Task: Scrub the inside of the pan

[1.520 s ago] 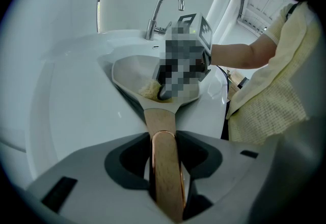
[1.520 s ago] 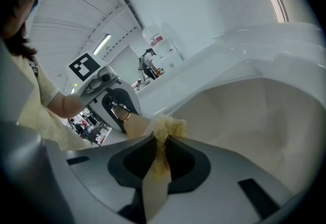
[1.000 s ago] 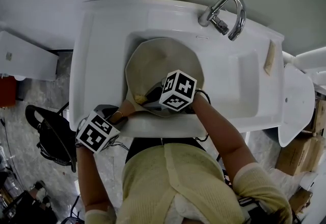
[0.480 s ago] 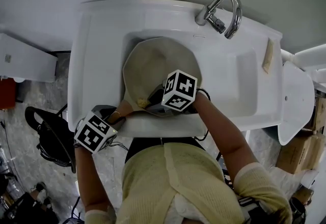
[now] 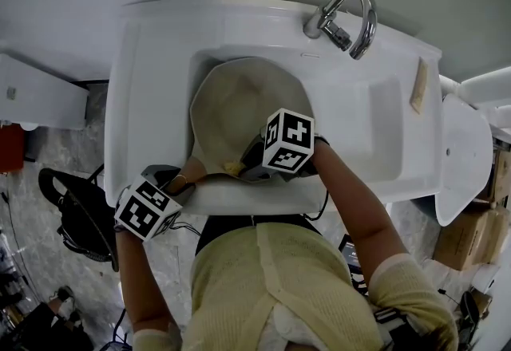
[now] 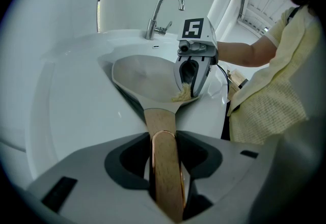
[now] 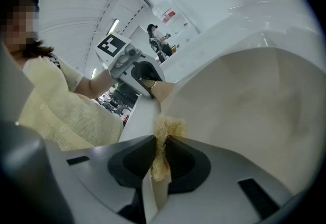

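My left gripper (image 6: 165,169) clamps the wooden handle (image 6: 161,121) of the pan (image 5: 239,106) over the sink's (image 5: 363,134) near rim. The pan lies in the basin. My right gripper (image 7: 159,159), forearm reaching in, pinches a scrubber (image 7: 167,129) against the pan's inside.

One pan (image 5: 239,102), one scrubber (image 7: 165,129) (fibrous), two grippers (image 5: 180,180) (image 5: 249,166).

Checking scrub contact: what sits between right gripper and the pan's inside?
A yellowish scrubber, clamped in the right gripper, shown in right gripper view.

Matt beige pan (image 5: 239,106) with a smooth wooden handle (image 6: 162,131); rough, fibrous, straw-coloured scrubber (image 7: 165,129); glossy white sink (image 5: 375,126); polished, shiny metal tap (image 5: 351,10).
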### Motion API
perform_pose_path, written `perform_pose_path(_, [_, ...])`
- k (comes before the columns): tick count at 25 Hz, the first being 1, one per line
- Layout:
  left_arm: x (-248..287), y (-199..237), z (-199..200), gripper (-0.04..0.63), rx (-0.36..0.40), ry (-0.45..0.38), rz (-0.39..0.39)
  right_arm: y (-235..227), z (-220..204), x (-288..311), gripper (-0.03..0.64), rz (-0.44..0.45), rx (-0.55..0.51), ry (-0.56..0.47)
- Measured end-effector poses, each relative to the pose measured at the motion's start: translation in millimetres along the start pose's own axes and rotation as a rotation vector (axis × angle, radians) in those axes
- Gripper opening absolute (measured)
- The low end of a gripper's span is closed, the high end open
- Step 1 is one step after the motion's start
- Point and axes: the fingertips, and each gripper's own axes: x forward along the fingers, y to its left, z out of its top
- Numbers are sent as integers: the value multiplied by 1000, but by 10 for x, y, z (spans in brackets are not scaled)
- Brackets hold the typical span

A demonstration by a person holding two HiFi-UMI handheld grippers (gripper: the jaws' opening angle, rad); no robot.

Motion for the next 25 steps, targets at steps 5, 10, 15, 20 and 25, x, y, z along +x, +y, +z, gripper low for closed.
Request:
perform_pose_path(5, [-3, 4, -3, 204, 0, 1, -1, 48, -65, -52, 74, 24, -2, 23])
perform_pose_path(10, [-2, 0, 2, 204, -1, 3, 0, 87, -140, -110, 74, 29, -27, 74])
perform_pose_path(15, [6, 7, 1, 204, 0, 2, 0, 85, -221, -162, 74, 21, -37, 109])
perform_pose_path(20, [1, 3, -4, 204, -1, 1, -2, 91, -268, -242, 74, -9, -47, 110])
perform_pose_path(25, [-4, -2, -7, 204, -2, 1, -3, 127, -265, -370, 74, -56, -62, 80])
